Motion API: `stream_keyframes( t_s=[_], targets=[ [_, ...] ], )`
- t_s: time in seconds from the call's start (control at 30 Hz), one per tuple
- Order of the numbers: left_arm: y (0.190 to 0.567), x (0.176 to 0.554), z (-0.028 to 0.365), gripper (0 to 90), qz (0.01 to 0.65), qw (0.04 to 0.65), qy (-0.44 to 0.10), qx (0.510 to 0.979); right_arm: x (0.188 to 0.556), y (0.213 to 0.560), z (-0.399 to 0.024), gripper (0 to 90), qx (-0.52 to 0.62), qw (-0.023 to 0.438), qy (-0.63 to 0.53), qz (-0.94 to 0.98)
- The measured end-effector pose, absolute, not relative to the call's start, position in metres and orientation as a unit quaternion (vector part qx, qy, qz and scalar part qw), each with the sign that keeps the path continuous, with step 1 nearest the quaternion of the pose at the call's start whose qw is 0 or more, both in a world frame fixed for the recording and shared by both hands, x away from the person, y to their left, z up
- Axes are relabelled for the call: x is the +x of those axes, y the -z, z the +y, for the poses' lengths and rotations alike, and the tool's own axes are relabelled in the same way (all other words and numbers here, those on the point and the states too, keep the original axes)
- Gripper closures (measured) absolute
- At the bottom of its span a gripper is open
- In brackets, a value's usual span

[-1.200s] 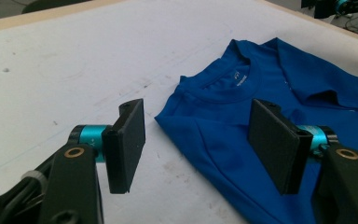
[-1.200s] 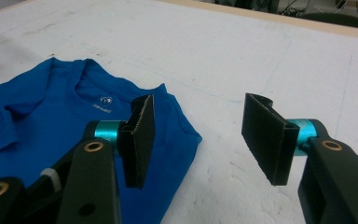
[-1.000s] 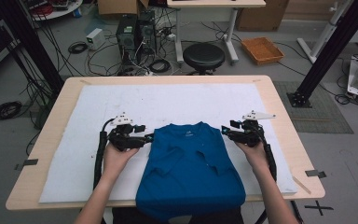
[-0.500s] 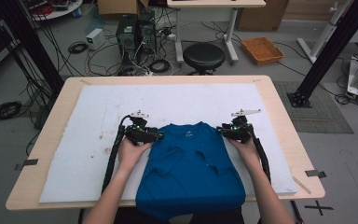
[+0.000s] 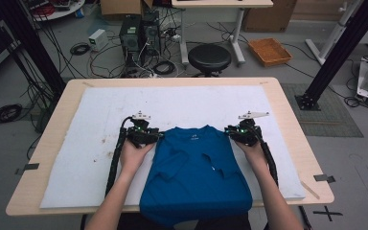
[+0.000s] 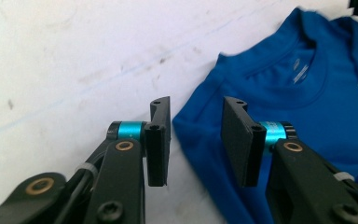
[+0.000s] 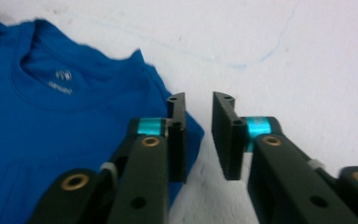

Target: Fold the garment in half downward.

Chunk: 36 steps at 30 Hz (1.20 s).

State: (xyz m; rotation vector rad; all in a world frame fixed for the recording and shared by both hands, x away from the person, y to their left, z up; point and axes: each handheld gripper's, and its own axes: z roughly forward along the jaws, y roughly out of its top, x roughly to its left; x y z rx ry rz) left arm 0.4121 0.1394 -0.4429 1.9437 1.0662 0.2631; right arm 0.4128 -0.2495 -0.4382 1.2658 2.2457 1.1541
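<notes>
shirt: blue t-shirt (image 5: 196, 172) lies flat on the white mat (image 5: 76, 163), collar toward the table's far edge, hem hanging over the near edge. Sleeves folded in over the chest.
carrier: white mat covers most of the wooden table (image 5: 52, 112); shirt sits about centred between the left and right edges, on the near half.
left gripper: left gripper (image 6: 196, 140) at the shirt's left shoulder corner. Jaws have just been closing, gap remains. Shoulder edge lies in that gap in the left gripper view; pads not pressing on the cloth, so no grip yet. In the high view it sits at (image 5: 146, 135), just beside the shoulder.
right gripper: right gripper (image 7: 199, 135) at the shirt's right shoulder corner. Jaws have just been closing, narrow gap left. In the right gripper view the shoulder tip reaches just past one jaw into the gap; mostly bare mat between the pads, nothing clamped. High view: (image 5: 237, 134).
hands: left hand (image 5: 135, 154) and right hand (image 5: 255, 152) come in from the near edge, one on each side of the shirt.
collar: neckline with small white logo (image 7: 63, 76) faces up, between the two grippers.
mat: scuffs and a faint blue line (image 7: 242, 63) on the mat beyond the right gripper.
floor: black stool (image 5: 209, 57) beyond the far edge.
</notes>
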Motion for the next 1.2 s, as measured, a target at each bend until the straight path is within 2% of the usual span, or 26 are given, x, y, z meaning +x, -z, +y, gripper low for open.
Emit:
stream_keyframes(
  t_s=[0.1,0.3,0.47,0.63,0.7,1.2],
  targets=[
    [0.443,0.417,0.134,58.6,0.428,0.442,-0.096,0.782,0.417,0.439,-0.247,66.2,0.450,0.156,-0.403,0.781],
    [0.444,0.426,0.116,59.3,0.414,0.398,-0.098,0.813,0.426,0.442,-0.235,66.2,0.445,0.143,-0.385,0.796],
    [0.443,0.423,0.116,70.7,0.413,0.393,-0.097,0.816,0.427,0.446,-0.224,67.0,0.428,0.157,-0.357,0.815],
    [0.444,0.418,0.117,86.1,0.400,0.389,-0.101,0.824,0.426,0.445,-0.224,82.3,0.421,0.158,-0.354,0.820],
    [0.444,0.418,0.117,87.5,0.398,0.390,-0.099,0.824,0.426,0.445,-0.224,86.7,0.419,0.158,-0.355,0.820],
    [0.428,0.447,0.127,88.2,0.371,0.415,-0.102,0.824,0.443,0.442,-0.237,88.8,0.460,0.141,-0.419,0.770]
  ],
)
